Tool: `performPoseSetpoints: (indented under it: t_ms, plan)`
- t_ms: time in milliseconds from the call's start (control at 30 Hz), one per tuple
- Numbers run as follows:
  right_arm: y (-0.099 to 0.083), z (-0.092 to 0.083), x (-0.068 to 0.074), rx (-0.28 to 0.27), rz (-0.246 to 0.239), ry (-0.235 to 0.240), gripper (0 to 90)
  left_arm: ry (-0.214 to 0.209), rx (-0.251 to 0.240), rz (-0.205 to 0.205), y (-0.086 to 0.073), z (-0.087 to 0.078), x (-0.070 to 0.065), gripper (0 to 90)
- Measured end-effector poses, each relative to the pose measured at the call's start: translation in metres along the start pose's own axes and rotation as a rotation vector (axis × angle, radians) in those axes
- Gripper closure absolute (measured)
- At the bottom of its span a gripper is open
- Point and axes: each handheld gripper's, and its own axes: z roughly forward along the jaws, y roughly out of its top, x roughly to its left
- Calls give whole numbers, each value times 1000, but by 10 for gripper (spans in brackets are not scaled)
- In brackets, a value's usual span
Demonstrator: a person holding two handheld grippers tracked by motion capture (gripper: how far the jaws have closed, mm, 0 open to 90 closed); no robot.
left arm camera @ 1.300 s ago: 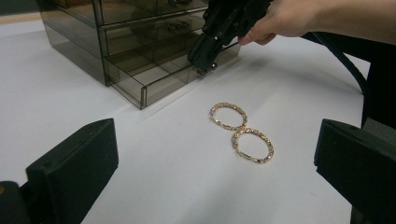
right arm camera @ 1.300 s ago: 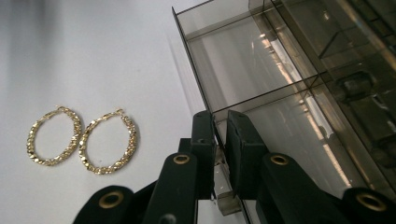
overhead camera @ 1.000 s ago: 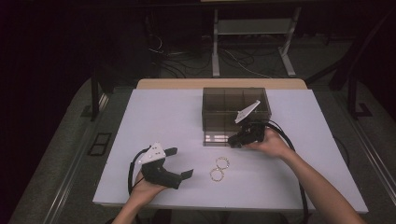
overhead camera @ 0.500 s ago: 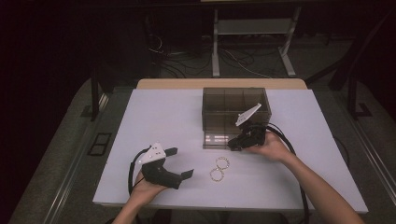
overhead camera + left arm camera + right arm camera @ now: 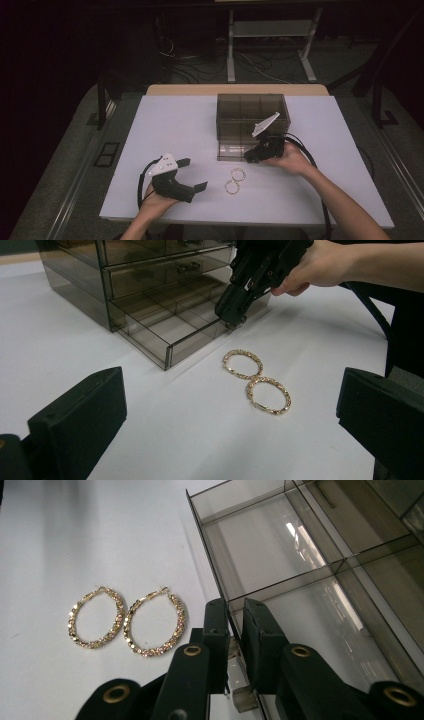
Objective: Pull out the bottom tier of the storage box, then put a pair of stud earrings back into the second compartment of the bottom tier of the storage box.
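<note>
Right gripper pinches front wall of bottom drawer of the smoky plastic organizer, drawer partly out. Pull straight, level, no twisting. Left gripper waits, jaws apart. Two gold hoop earrings lie on white table just beside drawer.

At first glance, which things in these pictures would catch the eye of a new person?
Two gold hoop earrings lie side by side on the white table, in front of the smoky transparent plastic drawer box. The right gripper pinches the front wall of the box's pulled-out bottom drawer. The left gripper rests open near the table's front edge.
</note>
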Motion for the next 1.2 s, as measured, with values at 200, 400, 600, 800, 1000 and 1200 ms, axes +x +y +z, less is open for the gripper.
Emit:
performPoseSetpoints:
  t_ms: [200, 400, 600, 800, 1000, 1200]
  plan:
    - [1, -1, 0, -12, 20, -10, 742, 2, -7, -5, 0, -1, 1, 0]
    - [4, -9, 3, -43, 23, -22, 708, 0, -6, -5, 0, 0, 0, 0]
    - [9, -18, 15, -70, 32, -21, 628, 3, -5, -3, 0, -1, 0, 0]
    - [16, -22, 32, -73, 33, -35, 477, 2, -8, -3, 0, -1, 0, 0]
    - [18, -21, 45, -61, 20, -31, 327, 1, -6, -3, 0, -1, 0, 0]
    - [20, -17, 61, -35, -1, -39, 190, 4, -8, -4, 0, -1, 0, 0]
